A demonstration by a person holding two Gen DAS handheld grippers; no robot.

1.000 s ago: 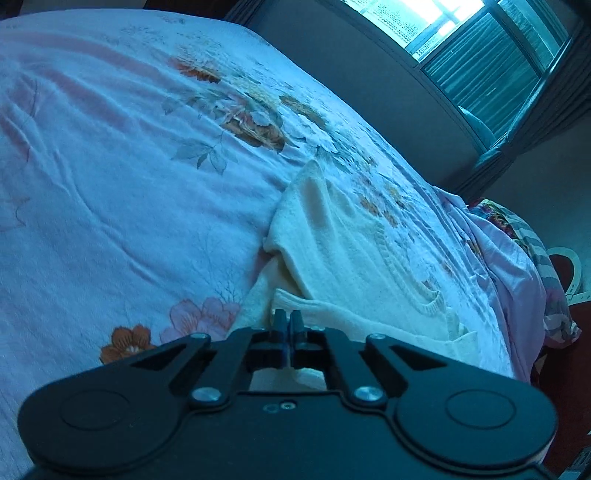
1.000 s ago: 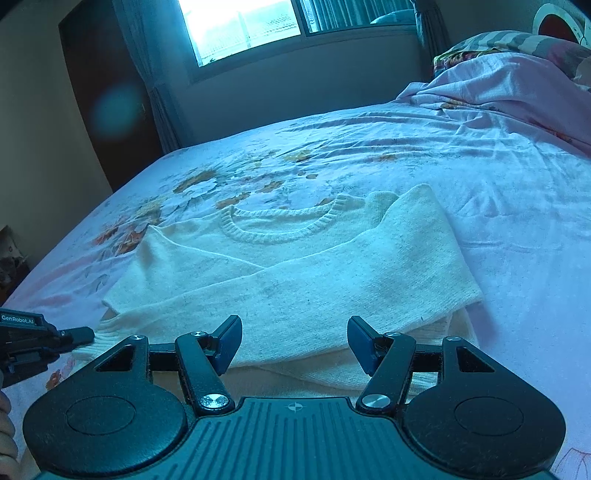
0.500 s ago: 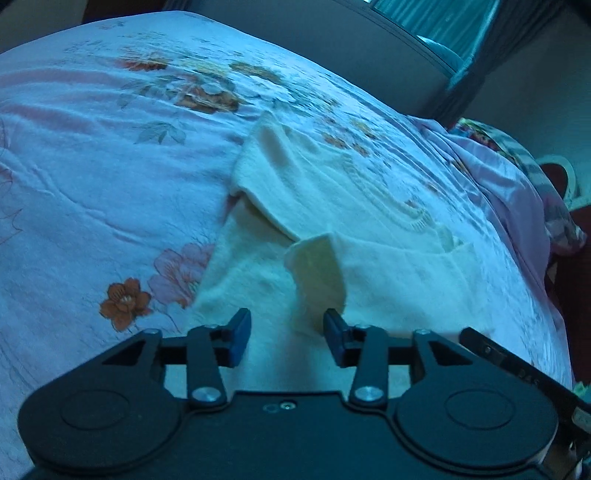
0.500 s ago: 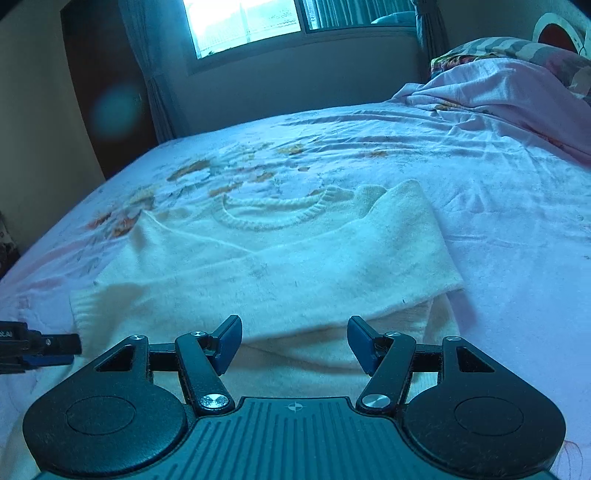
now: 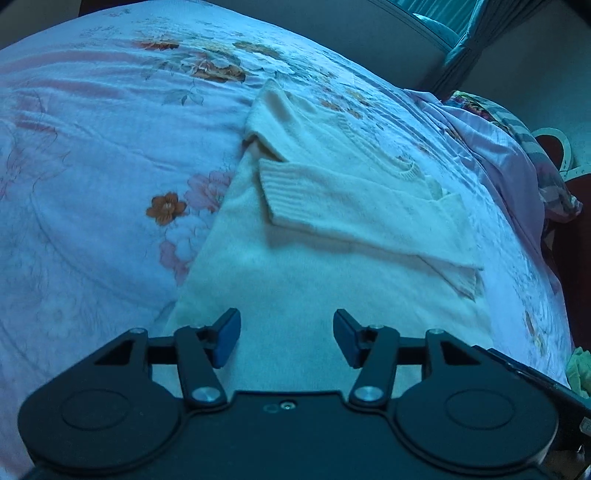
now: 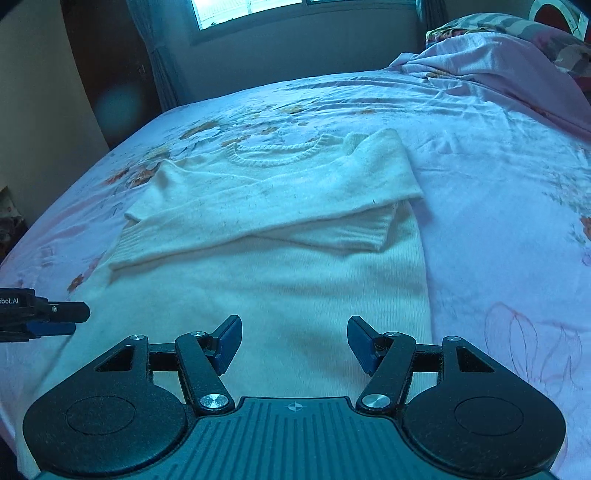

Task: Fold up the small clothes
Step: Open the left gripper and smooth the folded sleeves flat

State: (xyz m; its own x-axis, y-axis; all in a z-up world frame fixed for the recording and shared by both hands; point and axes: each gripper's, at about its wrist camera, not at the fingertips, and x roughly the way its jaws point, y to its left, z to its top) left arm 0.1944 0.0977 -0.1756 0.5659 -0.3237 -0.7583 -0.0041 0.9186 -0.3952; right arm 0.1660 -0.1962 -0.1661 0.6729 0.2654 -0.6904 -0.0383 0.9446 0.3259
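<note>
A small cream knitted sweater lies flat on the bed, collar away from me, both sleeves folded across its chest. It also shows in the right wrist view. My left gripper is open and empty, just above the sweater's lower body near its left side. My right gripper is open and empty over the lower body near the hem. The left gripper's tip shows at the left edge of the right wrist view.
The bed has a pink floral sheet. A bunched pink blanket and pillows lie at the head. A window and curtains stand beyond the far side. A dark door is at the left.
My left gripper let go of the sleeve cuff, opened and drew back toward the hem. The sleeve now lies across the chest. My right gripper drew back a little, still open.
</note>
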